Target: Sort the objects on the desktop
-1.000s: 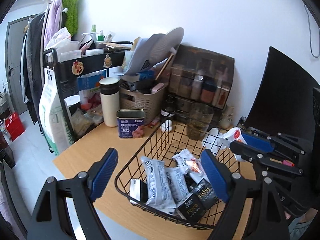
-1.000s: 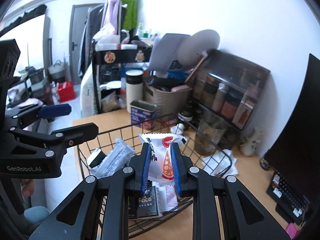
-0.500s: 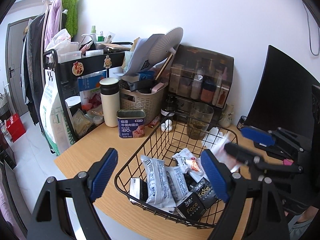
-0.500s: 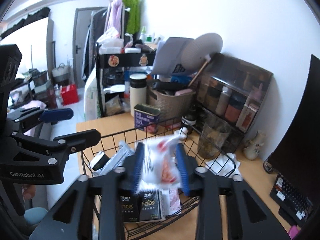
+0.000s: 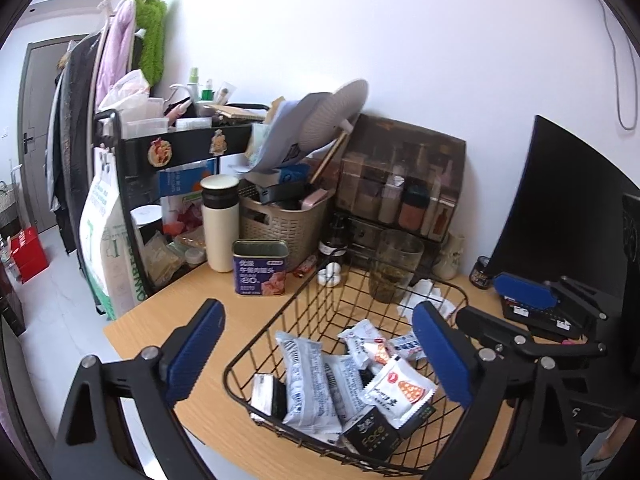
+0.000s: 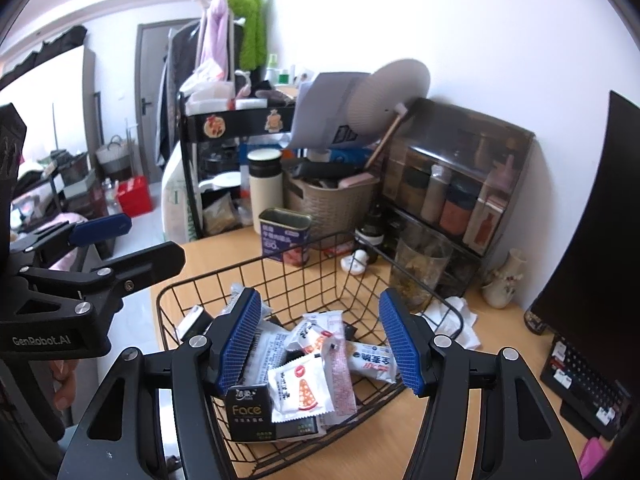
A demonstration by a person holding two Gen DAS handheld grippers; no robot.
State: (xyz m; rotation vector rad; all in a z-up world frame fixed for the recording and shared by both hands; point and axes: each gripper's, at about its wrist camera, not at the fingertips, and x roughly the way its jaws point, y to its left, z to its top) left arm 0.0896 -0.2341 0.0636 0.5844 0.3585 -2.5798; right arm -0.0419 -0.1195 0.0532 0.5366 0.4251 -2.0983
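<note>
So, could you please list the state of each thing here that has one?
Black wire basket: upright, holding packets.
White pizza-print snack packet: lying loose in the basket.
Left gripper: jaws opening, nothing between.
Right gripper: jaws opening, nothing gripped.
Purple luncheon-meat tin: upright, lid off.
Cream flask: upright, capped.
</note>
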